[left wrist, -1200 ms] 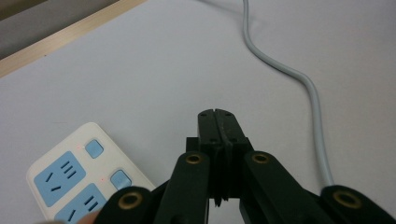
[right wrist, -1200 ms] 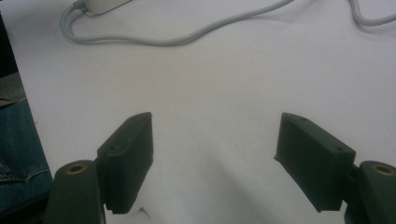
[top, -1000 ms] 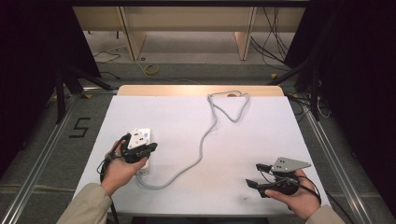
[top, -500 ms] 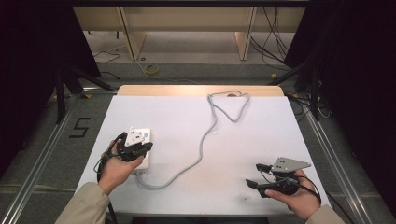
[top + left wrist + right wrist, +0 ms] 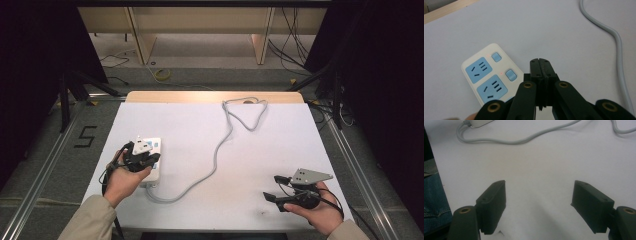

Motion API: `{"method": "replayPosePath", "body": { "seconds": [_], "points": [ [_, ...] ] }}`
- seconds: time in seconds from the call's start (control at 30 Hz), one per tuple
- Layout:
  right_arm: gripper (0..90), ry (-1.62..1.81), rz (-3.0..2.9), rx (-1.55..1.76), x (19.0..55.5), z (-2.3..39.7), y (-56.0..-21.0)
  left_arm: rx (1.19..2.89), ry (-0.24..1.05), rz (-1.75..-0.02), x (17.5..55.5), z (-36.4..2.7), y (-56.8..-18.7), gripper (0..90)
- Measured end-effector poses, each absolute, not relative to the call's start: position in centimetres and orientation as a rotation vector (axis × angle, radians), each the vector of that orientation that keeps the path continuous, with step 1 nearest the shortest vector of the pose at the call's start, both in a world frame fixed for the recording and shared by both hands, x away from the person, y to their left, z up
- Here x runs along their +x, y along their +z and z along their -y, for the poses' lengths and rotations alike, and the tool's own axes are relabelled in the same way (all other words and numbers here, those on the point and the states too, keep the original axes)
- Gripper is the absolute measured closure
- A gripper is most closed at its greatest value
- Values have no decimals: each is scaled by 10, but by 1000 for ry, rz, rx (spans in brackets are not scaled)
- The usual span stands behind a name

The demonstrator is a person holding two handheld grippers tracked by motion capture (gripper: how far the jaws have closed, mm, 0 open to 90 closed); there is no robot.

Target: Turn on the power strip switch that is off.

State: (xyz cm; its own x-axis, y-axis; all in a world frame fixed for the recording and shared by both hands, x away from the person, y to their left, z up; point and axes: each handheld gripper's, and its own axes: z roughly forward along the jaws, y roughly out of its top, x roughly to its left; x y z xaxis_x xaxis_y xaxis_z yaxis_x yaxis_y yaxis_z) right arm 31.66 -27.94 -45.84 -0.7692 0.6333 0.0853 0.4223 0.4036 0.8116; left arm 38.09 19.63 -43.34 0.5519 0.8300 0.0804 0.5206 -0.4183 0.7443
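A white power strip (image 5: 153,173) with blue sockets lies at the table's left. Its grey cable (image 5: 218,150) snakes across the white table (image 5: 280,135) to a loop (image 5: 245,107) at the far edge. My left gripper (image 5: 150,157) hovers just over the strip, jaws shut with nothing between them. In the left gripper view the closed tips (image 5: 540,65) sit right of the strip (image 5: 486,75), beside its blue switches, with the cable (image 5: 619,50) off to the right. My right gripper (image 5: 274,187) rests near the front right, open and empty. Its jaws (image 5: 540,195) stand wide over bare table.
The right gripper view shows the cable (image 5: 524,140) curving away from the strip's end (image 5: 477,122), and a person's jeans (image 5: 434,195) at the left edge. Beyond the table stand wooden shelving legs (image 5: 260,35) and floor cables (image 5: 162,75). Metal rails (image 5: 45,170) flank the table.
My left gripper has shifted slightly left over the power strip, still shut. The right gripper has stayed still and open.
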Motion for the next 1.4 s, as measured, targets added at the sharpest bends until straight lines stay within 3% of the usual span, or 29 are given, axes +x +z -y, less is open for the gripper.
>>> {"method": "replayPosePath", "body": {
  "seconds": [1.4],
  "points": [
    [279, 1298, -2431, 924, 317, 278, -459, 2174, 549, -1223, 394, -202, -444, 899]
  ]
}}
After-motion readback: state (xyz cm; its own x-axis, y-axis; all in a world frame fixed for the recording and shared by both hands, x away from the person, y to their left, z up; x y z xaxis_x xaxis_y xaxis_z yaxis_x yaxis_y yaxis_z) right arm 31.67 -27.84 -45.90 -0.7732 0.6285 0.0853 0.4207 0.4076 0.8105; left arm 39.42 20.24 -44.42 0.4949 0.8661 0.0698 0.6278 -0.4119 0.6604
